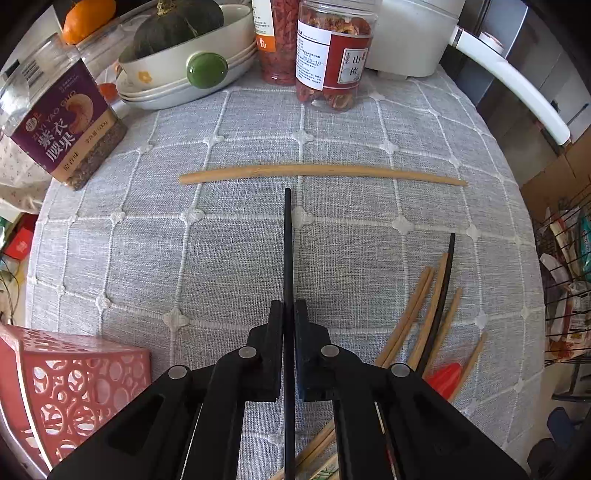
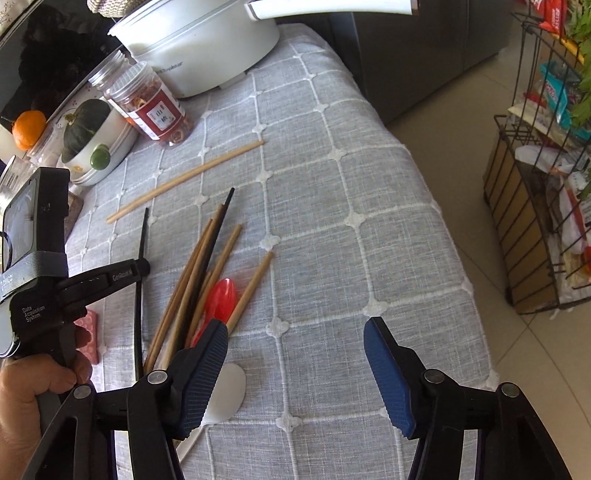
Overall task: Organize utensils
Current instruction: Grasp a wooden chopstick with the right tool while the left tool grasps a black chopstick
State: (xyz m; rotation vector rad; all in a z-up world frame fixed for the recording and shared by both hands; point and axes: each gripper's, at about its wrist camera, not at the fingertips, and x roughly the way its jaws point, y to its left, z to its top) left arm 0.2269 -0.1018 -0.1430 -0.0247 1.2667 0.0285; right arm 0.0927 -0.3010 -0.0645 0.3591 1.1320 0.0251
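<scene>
- The left gripper [image 1: 289, 308] is pressed together on a black chopstick [image 1: 287, 236]; the stick runs straight out between the jaws, its tip over the grey checked cloth [image 1: 229, 258] of the bench, just short of a lone tan chopstick [image 1: 317, 171] that lies crosswise farther off.
- From the right wrist view the same left gripper [image 2: 142, 266] shows at the left edge, held by a hand [image 2: 33, 391], with the black stick passing down through it.
- The right gripper [image 2: 295, 354] is spread, blue pads [image 2: 388, 373] apart, nothing between them but bare cloth.
- Just beside its left pad lies the pile of utensils [image 2: 207, 273] — several tan chopsticks, one more black one, a red spoon [image 2: 221, 299] and a white spoon [image 2: 225, 391] nearer the camera.
- A red perforated holder [image 1: 70, 391] stands at the near left of the bench.
- At the far edge stand a bowl with a dark squash [image 1: 177, 26], two jars of dried fruit [image 1: 334, 55], a purple-labelled nut jar [image 1: 59, 122] and a white cooker [image 1: 413, 33].
- A wire rack [image 2: 535, 206] stands on the floor to the right.
</scene>
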